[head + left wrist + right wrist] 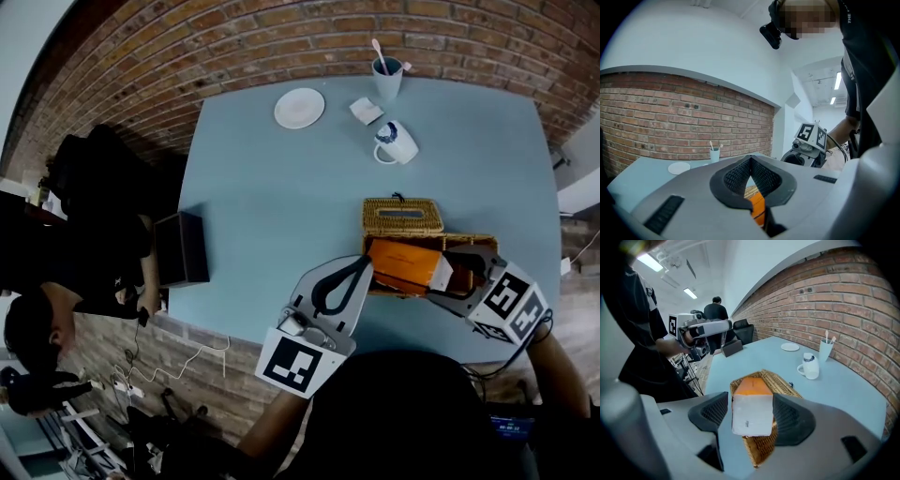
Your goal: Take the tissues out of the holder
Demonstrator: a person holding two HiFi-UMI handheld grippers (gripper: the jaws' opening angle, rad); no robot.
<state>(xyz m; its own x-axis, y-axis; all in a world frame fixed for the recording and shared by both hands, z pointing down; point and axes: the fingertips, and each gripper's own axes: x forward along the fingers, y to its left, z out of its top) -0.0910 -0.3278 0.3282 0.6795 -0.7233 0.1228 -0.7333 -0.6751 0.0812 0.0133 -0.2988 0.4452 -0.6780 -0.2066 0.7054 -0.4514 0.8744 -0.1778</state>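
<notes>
A wicker tissue holder [473,242] lies open near the table's front edge, its lid [403,217] flipped back behind it. An orange tissue pack [403,264] with a white end lies in the base. My right gripper [459,277] is at the pack's right end. In the right gripper view its jaws [750,411] stand open on either side of the pack's white end [751,416], with a thin gap at the left pad. My left gripper [364,262] is shut on nothing, its tip beside the holder's left end. Between its fingers [751,159] a strip of orange pack [758,206] shows.
On the blue table [281,206], a white mug [396,142], a plate [299,108], a cup with utensils [386,77] and a small white packet [367,111] stand at the far side. A black box [180,248] sits at the left edge, where a person [56,281] sits. The brick wall is behind.
</notes>
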